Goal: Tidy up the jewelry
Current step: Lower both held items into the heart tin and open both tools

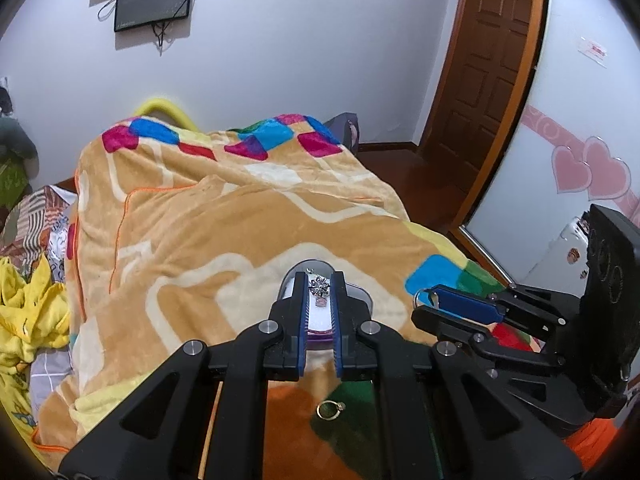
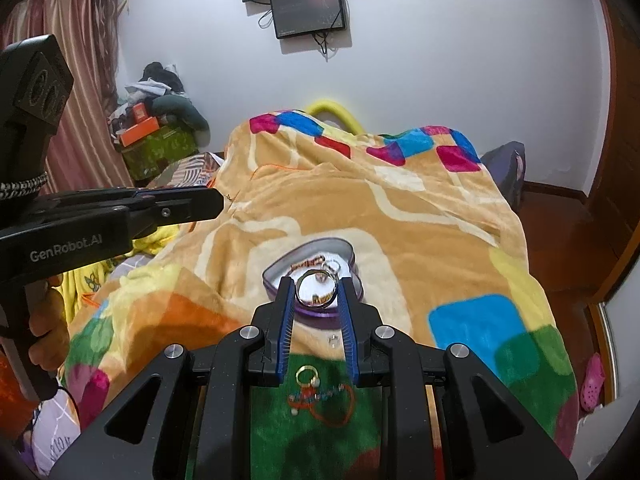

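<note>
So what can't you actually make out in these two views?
- Left wrist view: the left gripper fingers cover most of the heart-shaped tin.
- Right wrist view: the silver ring sits between the right gripper fingers; whether they touch it is unclear.
- Beaded bracelet: too small.

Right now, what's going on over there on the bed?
A person with a handheld gripper in each hand is sorting jewelry on the blanket. The right gripper grips a silver ring between its fingers over the heart-shaped tin, which already holds a few pieces. The left gripper hangs above the same tin, its grip unclear. A gold ring and a beaded bracelet wait on the blanket.
</note>
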Available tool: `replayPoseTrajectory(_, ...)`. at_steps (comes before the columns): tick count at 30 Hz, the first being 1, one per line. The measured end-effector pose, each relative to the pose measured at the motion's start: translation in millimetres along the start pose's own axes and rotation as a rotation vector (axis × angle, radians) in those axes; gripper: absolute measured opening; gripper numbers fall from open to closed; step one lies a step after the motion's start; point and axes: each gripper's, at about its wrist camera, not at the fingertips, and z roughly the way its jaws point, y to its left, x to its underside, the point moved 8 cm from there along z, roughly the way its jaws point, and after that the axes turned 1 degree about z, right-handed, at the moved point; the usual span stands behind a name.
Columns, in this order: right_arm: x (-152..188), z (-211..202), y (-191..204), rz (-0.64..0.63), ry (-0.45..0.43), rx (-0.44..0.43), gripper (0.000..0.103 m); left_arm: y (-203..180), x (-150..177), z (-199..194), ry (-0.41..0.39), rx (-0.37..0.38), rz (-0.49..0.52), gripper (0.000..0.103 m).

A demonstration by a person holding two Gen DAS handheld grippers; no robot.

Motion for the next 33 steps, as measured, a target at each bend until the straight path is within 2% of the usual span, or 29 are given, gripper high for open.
replayPoseTrajectory(9, -5.7, 19.9, -6.3, 0.011, 0.021, -0.005, 0.020, 11.7, 13.6, 39.8, 0.089, 0.021, -0.027, 0.009)
replayPoseTrajectory(21, 9.4, 58.1, -13.5, -0.008, 0.153, -0.034, 0.020, 14.7, 29.8, 80.0, 0.201, 0.046, -0.027, 0.009)
replayPoseTrajectory(33, 13.2, 67.8, -11.8, -0.047, 0.192, -0.015, 0.020, 17.6, 33.0, 90.8, 0.242, 0.042, -0.032, 0.009)
